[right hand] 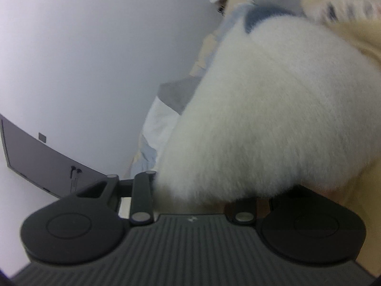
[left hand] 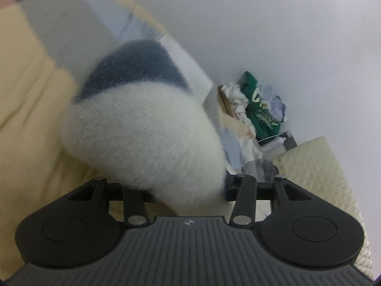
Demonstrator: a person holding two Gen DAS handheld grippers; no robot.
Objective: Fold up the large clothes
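A fluffy white fleece garment (left hand: 142, 131) with a dark blue panel (left hand: 135, 69) fills the middle of the left wrist view. It bulges out from between the jaws of my left gripper (left hand: 190, 181), which is shut on it and whose fingertips it hides. In the right wrist view the same white fleece (right hand: 273, 119) billows up and to the right from my right gripper (right hand: 202, 188), also shut on a bunch of it. There too the fingertips are buried in the pile. Both views are blurred by motion.
A pale yellow sheet (left hand: 26, 119) lies left of and under the garment, with light blue and white bedding (left hand: 71, 23) behind. A heap of clothes with a green one (left hand: 259, 112) sits by the white wall. A cream quilted pad (left hand: 319, 166) is at right. A dark flat panel (right hand: 40, 159) stands at left.
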